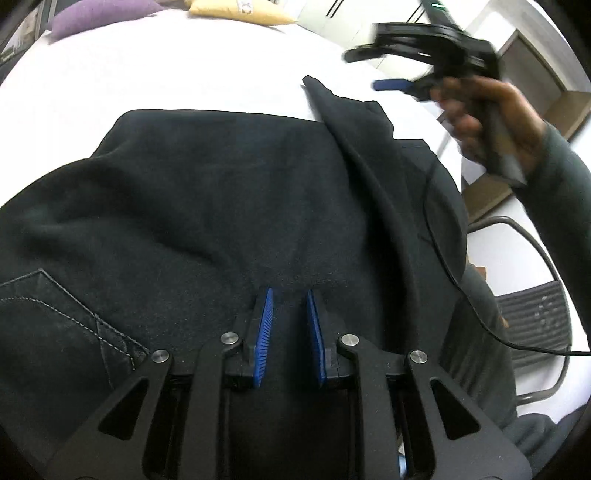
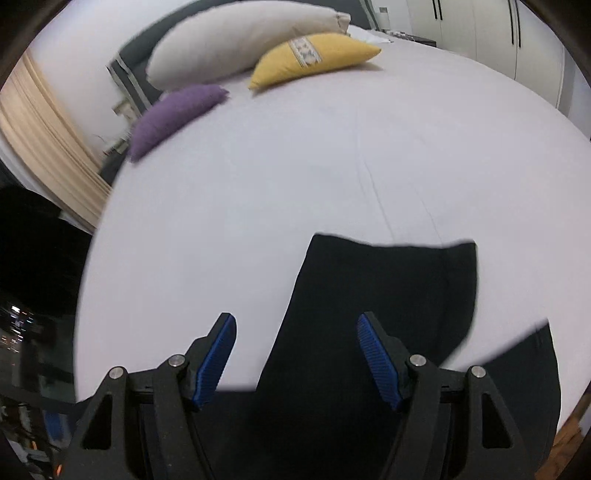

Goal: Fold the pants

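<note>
Black pants (image 1: 221, 192) lie on a white bed (image 1: 166, 74), with a stitched pocket at the lower left and one leg folded over at the right. My left gripper (image 1: 290, 295) sits low over the pants, its blue pads a small gap apart with dark cloth showing between them. My right gripper (image 1: 391, 85) is held in the air above the far right of the pants. In the right wrist view my right gripper (image 2: 295, 321) is wide open and empty above the folded leg end (image 2: 388, 288).
A purple cushion (image 2: 173, 114), a yellow cushion (image 2: 314, 55) and a long white pillow (image 2: 236, 44) lie at the head of the bed. A chair (image 1: 532, 317) and a black cable (image 1: 480, 314) are at the right. Wardrobe doors (image 2: 480, 33) stand beyond the bed.
</note>
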{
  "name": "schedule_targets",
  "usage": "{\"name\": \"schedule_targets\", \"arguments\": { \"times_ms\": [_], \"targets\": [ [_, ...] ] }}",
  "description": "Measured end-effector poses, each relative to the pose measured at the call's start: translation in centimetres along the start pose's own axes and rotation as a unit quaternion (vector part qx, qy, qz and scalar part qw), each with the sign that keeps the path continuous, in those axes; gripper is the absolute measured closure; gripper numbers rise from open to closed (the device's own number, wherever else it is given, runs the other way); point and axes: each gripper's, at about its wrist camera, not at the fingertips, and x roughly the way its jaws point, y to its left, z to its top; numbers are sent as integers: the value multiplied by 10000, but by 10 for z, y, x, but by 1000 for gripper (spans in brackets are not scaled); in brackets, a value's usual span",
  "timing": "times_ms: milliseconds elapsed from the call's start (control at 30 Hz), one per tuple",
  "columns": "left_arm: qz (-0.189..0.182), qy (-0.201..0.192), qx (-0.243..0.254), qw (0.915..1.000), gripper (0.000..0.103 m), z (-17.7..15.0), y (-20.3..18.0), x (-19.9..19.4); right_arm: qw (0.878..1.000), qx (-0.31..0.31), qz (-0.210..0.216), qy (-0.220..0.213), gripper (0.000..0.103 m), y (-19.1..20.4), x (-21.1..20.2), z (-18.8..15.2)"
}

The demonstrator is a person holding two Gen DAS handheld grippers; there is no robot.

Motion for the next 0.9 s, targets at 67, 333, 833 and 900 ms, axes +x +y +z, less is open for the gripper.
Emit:
{"name": "schedule_targets", "arguments": {
  "times_ms": [67,333,833,900],
  "targets": [
    [39,-6,37,10000,85,0,-2,0,9997,-66,-217,128,32,6,22,11],
    [-39,-79,54,9999,85,-20,0,-2,9872,118,-1335,861,32,-3,99,35],
    [-78,-157,76,9998,85,-28,8,-19,9963,528,-534,410,96,-50,73,43],
    [-63,-157,81,9998,85,-28,7,-19,9968,714,-326,131,97,-62,53,40]
  ]
}}
